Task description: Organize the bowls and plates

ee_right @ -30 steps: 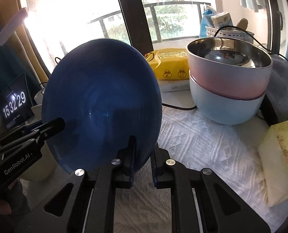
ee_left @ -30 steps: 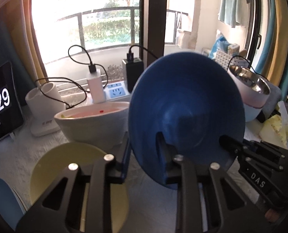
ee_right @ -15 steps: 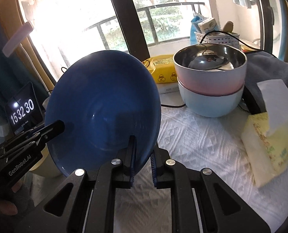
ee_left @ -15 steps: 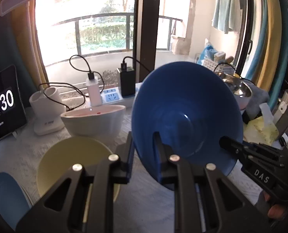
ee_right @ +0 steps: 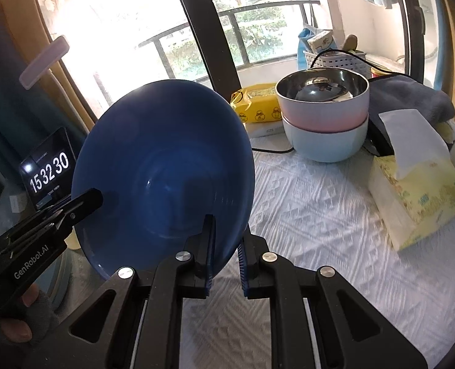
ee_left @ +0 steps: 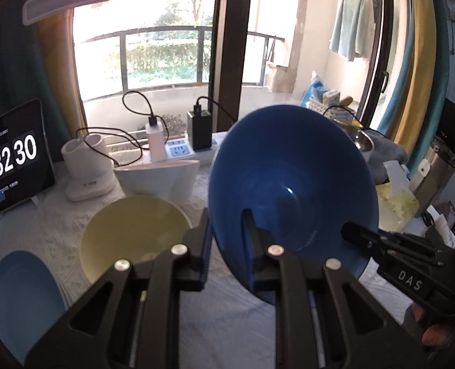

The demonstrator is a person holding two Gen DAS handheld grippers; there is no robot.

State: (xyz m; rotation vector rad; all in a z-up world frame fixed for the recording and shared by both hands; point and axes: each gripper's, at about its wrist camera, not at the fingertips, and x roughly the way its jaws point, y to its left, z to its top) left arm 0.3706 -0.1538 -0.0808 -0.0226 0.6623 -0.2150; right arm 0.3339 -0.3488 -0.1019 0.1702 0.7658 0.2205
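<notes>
A deep blue bowl [ee_left: 292, 184] hangs tilted above the white tablecloth, held by its rim from two sides. My left gripper [ee_left: 227, 224] is shut on its lower left rim, one finger inside the bowl and one outside. My right gripper [ee_right: 225, 236] is shut on the opposite rim of the same blue bowl [ee_right: 162, 169]. In the right wrist view the left gripper's tip [ee_right: 95, 198] shows at the bowl's left edge. On the table below lie a pale yellow bowl [ee_left: 132, 233], a white bowl [ee_left: 156, 178] and a light blue plate [ee_left: 21, 295].
A steel-lined pink bowl [ee_right: 322, 104] sits nested in a pale blue bowl [ee_right: 325, 141] at the back right. Beside them are a tissue box [ee_right: 417, 196], a grey cloth [ee_right: 411, 98] and a yellow wipes pack [ee_right: 258, 104]. A clock tablet [ee_left: 9, 160], a power strip and chargers [ee_left: 178, 150] line the window side.
Both grippers have risen and drawn back from the window with the blue bowl between them. The bowls on the table now look lower and farther off.
</notes>
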